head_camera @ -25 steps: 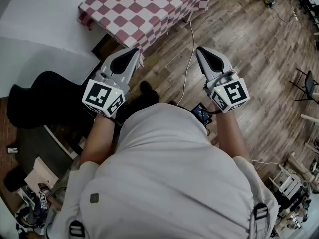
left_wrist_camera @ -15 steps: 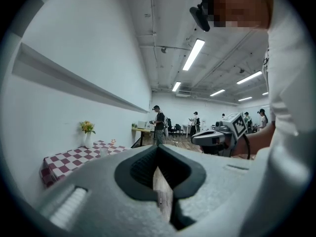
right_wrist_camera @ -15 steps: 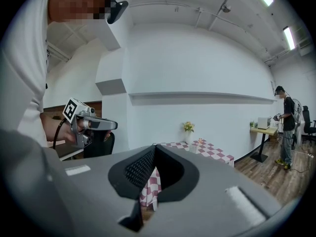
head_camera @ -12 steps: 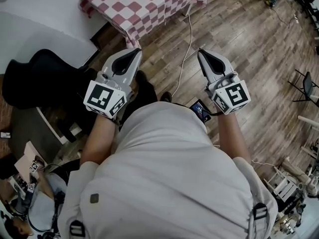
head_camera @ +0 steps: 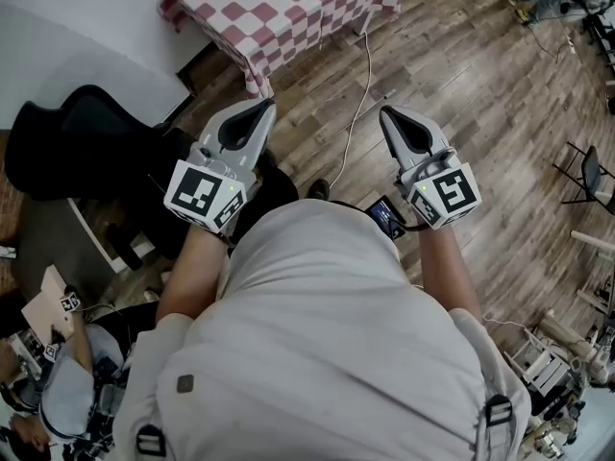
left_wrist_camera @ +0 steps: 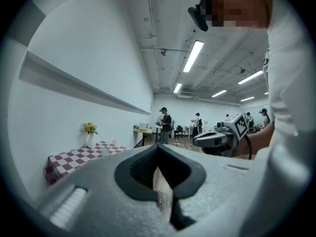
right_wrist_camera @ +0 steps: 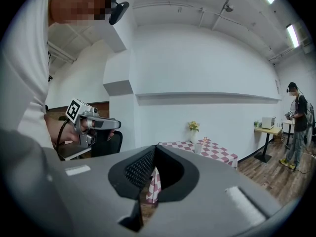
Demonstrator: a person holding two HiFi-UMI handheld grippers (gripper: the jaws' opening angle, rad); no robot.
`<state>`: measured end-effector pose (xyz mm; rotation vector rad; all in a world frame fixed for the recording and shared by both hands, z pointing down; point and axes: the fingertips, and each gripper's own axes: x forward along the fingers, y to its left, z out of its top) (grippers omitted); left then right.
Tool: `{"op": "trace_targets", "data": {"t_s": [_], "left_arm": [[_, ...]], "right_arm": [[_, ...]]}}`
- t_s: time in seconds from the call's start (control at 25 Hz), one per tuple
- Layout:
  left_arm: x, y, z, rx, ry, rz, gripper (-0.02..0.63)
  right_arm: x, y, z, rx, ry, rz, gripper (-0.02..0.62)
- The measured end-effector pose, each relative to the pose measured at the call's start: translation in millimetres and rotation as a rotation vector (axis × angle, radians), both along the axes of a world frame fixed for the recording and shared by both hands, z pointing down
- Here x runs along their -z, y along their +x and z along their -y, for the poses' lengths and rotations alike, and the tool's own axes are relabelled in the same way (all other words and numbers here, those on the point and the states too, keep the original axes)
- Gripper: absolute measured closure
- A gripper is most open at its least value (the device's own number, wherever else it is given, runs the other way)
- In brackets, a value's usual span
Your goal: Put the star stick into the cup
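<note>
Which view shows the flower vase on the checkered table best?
The right gripper view: the flower vase stands near the picture's middle, against the plain white wall. The left gripper view shows it too, small and off to the left. The head view catches only part of the checkered table, no vase.

Wood-plank floor [head_camera: 480,84], seemingly cloth tablecloth [head_camera: 288,8]

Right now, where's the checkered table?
Head view: the checkered table is top centre, ahead of the left gripper. Right gripper view: against the white wall, flower vase on it.
</note>
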<state>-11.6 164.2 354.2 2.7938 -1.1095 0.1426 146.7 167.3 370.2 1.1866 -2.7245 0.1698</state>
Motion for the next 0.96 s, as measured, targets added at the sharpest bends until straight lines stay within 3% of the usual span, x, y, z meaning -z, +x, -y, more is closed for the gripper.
{"op": "trace_targets", "data": {"t_s": [0.96], "left_arm": [[8, 0, -4, -0.01, 0.002, 0.002, 0.604]], "right_arm": [[5, -9, -1, 0.041, 0.006, -0.016, 0.586]]}}
